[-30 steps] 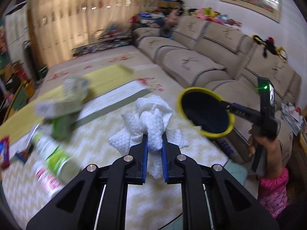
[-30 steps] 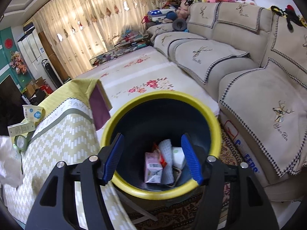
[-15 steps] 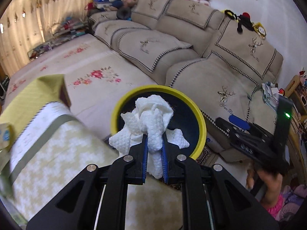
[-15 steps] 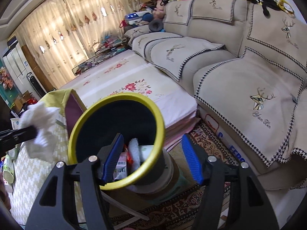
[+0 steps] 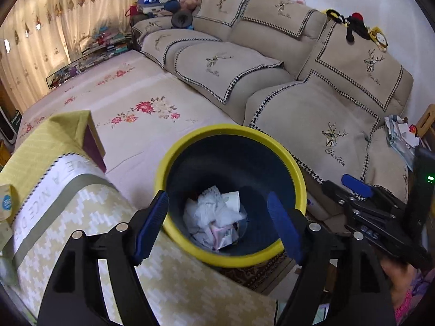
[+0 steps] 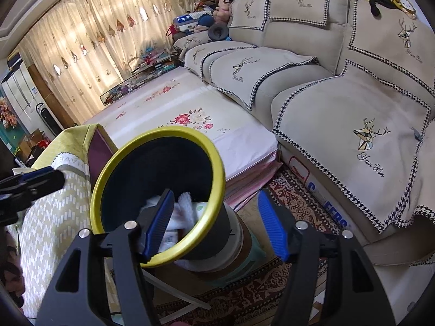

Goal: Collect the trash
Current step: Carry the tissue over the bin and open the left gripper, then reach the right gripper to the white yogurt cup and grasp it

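The dark bin with a yellow rim stands beside the table, just under my left gripper. Its jaws are opening and nothing is between them. The white crumpled tissue lies inside the bin on a pink carton and other scraps. In the right wrist view the bin sits low and left, with the tissue showing inside. My right gripper is open astride the bin's near rim, and its pads do not press on the wall. Its blue finger shows right of the bin.
The table with a yellow-green patterned cloth is on the left, a paper cup at its edge. A floral-sheeted mattress and a beige sofa lie behind. A patterned rug covers the floor. A person's hand holds the right gripper.
My left gripper swung from the table to above the bin with the tissue, then opened; the tissue now lies in the bin. The right gripper slid right across the bin's rim.
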